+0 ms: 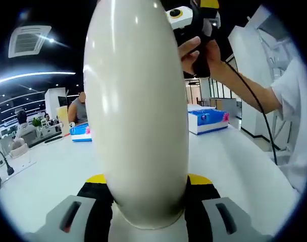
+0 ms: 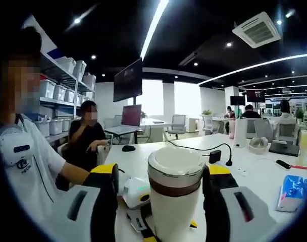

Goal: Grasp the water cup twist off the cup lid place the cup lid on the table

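A cream water cup [image 1: 138, 111] stands very close to the camera in the left gripper view. My left gripper [image 1: 146, 184] is shut on its body, one yellow-and-black jaw on each side. In the right gripper view the same cup [image 2: 173, 217] shows its top end: a cream lid [image 2: 174, 164] above a brown band [image 2: 174, 189]. My right gripper [image 2: 161, 176] is open around the lid, with the right jaw close against it and a gap on the left. That right gripper [image 1: 194, 20] also appears by the cup's top, held in a person's hand [image 1: 194, 53].
The white table [image 1: 234, 161] carries a blue tissue box [image 1: 209, 118] and another blue box [image 1: 80, 132]. In the right gripper view, a blue pack [image 2: 295, 189], a black adapter with cable [image 2: 215, 155] and a mouse [image 2: 128, 148] lie on it. People sit behind.
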A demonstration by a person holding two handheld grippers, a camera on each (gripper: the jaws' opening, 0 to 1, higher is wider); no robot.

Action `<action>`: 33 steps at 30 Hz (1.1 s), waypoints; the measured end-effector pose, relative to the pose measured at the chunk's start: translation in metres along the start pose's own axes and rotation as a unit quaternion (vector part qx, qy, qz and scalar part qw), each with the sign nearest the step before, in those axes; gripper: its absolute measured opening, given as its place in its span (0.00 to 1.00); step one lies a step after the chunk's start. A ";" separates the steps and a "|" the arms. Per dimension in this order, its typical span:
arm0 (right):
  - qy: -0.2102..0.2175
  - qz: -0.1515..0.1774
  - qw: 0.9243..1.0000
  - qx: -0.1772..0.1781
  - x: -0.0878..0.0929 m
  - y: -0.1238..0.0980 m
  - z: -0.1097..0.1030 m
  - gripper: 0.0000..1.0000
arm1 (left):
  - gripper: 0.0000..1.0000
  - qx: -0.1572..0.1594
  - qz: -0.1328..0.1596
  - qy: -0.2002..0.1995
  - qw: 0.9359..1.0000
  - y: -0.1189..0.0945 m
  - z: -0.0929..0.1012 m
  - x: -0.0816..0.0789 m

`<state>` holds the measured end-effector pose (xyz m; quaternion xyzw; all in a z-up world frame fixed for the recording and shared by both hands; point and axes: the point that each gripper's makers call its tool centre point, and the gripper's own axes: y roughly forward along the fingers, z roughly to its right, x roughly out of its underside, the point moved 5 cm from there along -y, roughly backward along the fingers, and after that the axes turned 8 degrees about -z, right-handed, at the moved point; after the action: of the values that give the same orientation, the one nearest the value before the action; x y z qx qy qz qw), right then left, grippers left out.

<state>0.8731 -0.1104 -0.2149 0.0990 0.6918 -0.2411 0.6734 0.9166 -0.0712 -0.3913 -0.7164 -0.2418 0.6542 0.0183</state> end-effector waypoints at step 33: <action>0.033 0.024 0.928 0.369 0.005 0.000 -0.022 0.91 | 0.56 0.003 -0.003 -0.002 1.000 0.000 0.003 0.000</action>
<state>0.8530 -0.1006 -0.2204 0.3653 0.5729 -0.4596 0.5719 0.9134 -0.0719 -0.3921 -0.7146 -0.2415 0.6561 0.0222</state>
